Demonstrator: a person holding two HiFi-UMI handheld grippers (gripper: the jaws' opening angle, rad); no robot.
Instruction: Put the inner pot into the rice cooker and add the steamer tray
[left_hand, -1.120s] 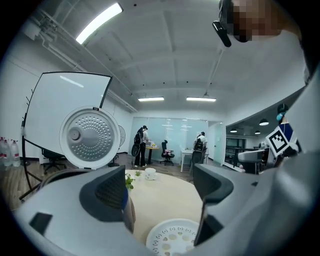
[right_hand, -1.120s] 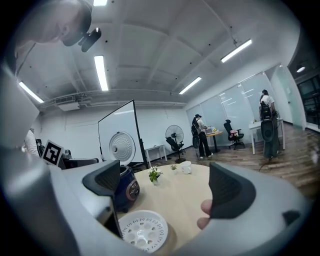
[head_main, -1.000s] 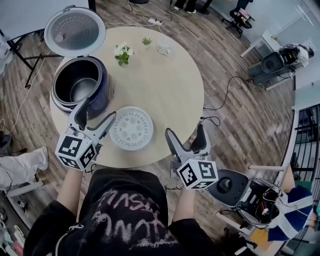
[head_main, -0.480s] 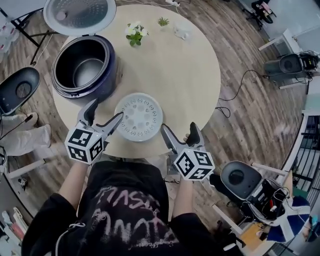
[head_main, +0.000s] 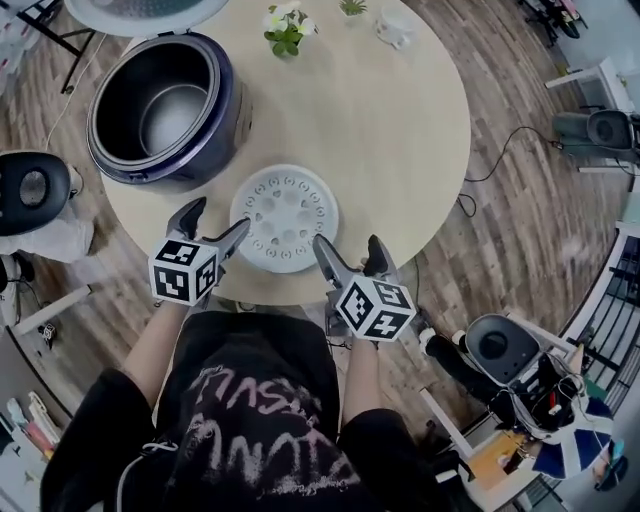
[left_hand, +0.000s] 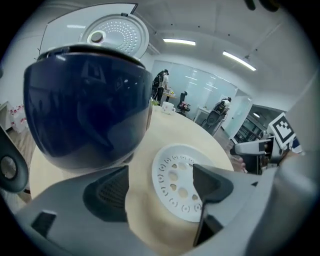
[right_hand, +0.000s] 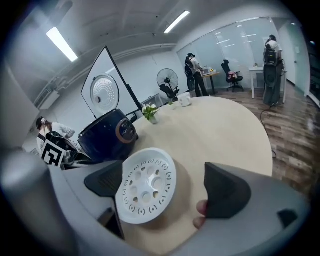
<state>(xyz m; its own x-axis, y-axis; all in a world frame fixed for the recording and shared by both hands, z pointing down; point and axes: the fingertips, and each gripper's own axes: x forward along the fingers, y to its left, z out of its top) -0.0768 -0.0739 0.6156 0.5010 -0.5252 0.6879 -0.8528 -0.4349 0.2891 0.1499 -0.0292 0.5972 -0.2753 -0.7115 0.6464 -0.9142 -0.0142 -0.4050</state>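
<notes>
Flanking the steamer tray (head_main: 284, 217), left gripper (head_main: 215, 218) and right gripper (head_main: 348, 245) gape empty; only head view shows the inner pot (head_main: 172, 105).

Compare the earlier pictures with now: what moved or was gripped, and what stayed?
The right tongs moved left to the rim of the white tray, jaws open. The left tongs stayed open at the tray's other side. Nothing was gripped or released. The tray, rice cooker and table stayed put; only the view shifted.

Even light is cast by long white ceiling strip lamps (right_hand: 61, 44); gripper views are bowed, darkened at corners.
</notes>
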